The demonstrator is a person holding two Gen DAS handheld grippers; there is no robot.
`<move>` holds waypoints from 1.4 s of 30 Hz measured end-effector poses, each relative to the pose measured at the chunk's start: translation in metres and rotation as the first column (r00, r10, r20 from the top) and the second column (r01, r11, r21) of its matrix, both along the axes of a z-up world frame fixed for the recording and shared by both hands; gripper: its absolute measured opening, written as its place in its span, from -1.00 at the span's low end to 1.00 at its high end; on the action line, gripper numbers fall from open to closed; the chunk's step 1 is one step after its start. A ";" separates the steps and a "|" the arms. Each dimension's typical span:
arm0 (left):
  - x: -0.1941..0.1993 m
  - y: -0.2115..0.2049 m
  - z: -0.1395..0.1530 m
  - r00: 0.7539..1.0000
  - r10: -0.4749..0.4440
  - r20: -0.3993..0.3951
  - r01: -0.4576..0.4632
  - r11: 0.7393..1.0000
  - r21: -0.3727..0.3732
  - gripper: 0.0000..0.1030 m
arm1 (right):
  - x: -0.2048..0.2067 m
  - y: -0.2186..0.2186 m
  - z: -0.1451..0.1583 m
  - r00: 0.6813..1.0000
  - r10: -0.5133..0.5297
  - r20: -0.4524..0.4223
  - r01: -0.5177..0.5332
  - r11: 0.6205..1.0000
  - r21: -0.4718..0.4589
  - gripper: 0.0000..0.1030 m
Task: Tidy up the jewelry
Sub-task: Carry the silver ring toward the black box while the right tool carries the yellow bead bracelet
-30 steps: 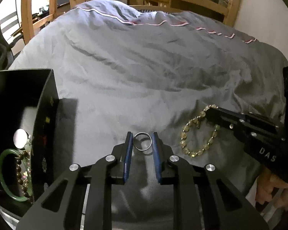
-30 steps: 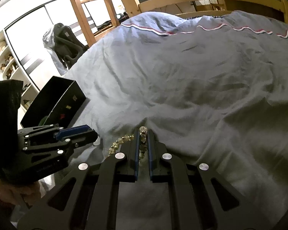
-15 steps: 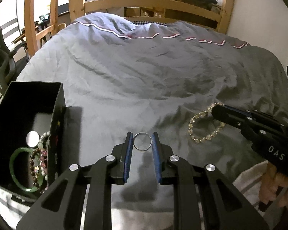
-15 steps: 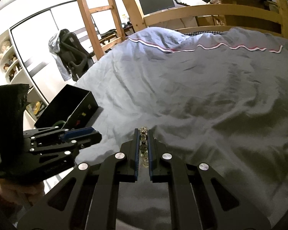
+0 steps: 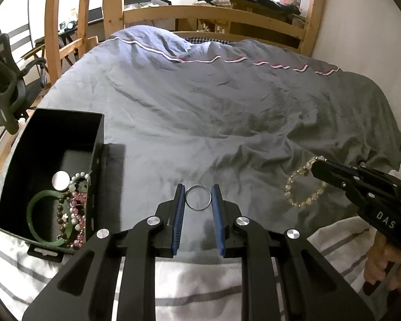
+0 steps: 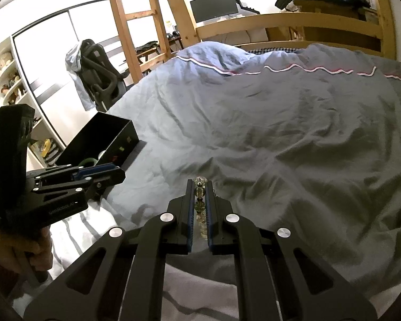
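Observation:
My left gripper (image 5: pixel 198 191) is shut on a silver ring (image 5: pixel 198 197) and holds it above the grey duvet. My right gripper (image 6: pixel 200 186) is shut on a pale yellow bead bracelet (image 6: pixel 199 187), which hangs from its tips in the left wrist view (image 5: pixel 302 184), clear of the bed. A black jewelry box (image 5: pixel 96 147) stands open at the left with a green bangle (image 5: pixel 33 214), bead bracelets (image 5: pixel 76 208) and a round white disc (image 5: pixel 61 180) inside. The box also shows in the right wrist view (image 6: pixel 120 144), beyond the left gripper (image 6: pixel 115 172).
The grey duvet (image 5: pixel 227 112) covers the bed, with a white striped sheet (image 5: pixel 200 281) at the near edge. A wooden bed frame (image 5: pixel 214 13) and ladder stand behind. An office chair (image 6: pixel 99 72) is at the far left.
Both grippers have risen and drawn back from the bed. The ring and the bracelet have been lifted off the duvet. The open box has come fully into the left wrist view.

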State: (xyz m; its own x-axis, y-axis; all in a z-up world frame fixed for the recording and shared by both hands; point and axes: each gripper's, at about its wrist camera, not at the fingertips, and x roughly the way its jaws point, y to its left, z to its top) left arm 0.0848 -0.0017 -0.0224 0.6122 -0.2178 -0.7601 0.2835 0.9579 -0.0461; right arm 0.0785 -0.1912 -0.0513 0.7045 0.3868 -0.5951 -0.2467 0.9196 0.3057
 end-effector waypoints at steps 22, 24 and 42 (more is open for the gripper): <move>-0.028 0.003 0.016 1.000 0.009 0.023 -0.009 1.000 -0.010 -0.62 | -0.033 -0.006 0.016 0.999 -0.016 0.028 0.015 1.000 0.008 -0.84; -0.029 0.002 0.017 1.000 0.010 0.028 -0.009 1.000 -0.011 -0.62 | -0.033 -0.006 0.017 0.999 -0.016 0.029 0.015 1.000 0.009 -0.84; -0.021 0.030 0.046 0.993 0.060 0.103 -0.054 0.997 -0.055 -0.62 | -0.030 0.002 0.035 0.999 -0.008 0.043 0.007 1.000 0.023 -0.84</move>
State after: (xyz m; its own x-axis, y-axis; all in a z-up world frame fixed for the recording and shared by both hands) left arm 0.0636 0.0283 0.0239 0.7006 -0.2180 -0.6795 0.2344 0.9697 -0.0695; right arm 0.0481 -0.1892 -0.0162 0.7322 0.3949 -0.5549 -0.2537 0.9143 0.3158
